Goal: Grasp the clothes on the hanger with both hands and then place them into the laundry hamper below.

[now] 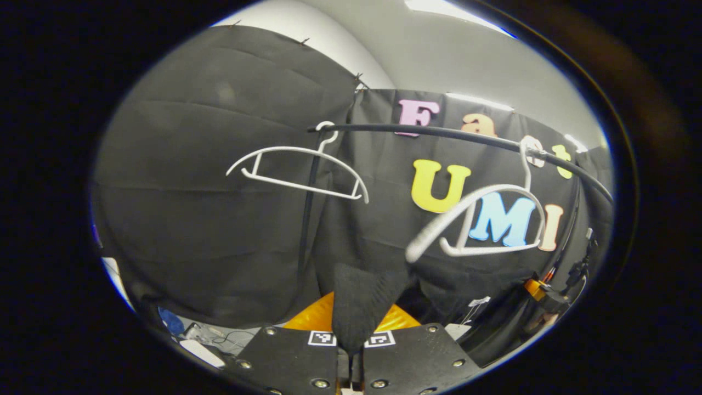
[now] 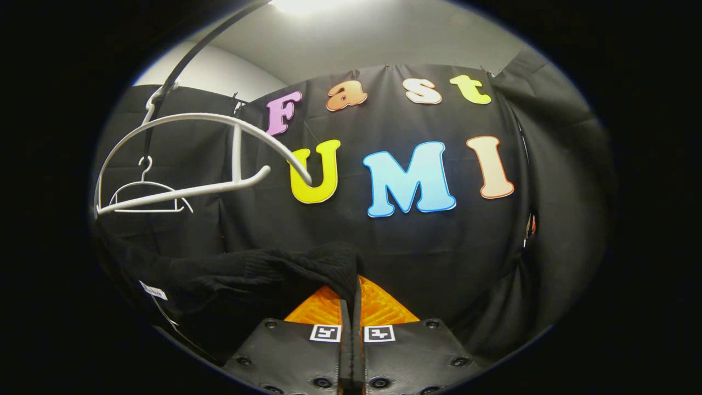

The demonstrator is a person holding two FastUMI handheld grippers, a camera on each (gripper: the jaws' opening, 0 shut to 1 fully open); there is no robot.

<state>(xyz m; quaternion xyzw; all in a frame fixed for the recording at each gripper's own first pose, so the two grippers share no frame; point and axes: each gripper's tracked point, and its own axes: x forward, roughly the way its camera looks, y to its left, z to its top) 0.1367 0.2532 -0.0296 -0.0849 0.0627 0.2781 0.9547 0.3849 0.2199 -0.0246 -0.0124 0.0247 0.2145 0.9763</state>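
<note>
We see both jaws pinching the black knit garment (image 1: 359, 307), apparently off the bare white hangers (image 1: 299, 170).

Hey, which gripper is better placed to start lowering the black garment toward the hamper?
Neither clearly: the left gripper and right gripper each pinch the black garment, already off the white hangers. Probably both lower together.
</note>
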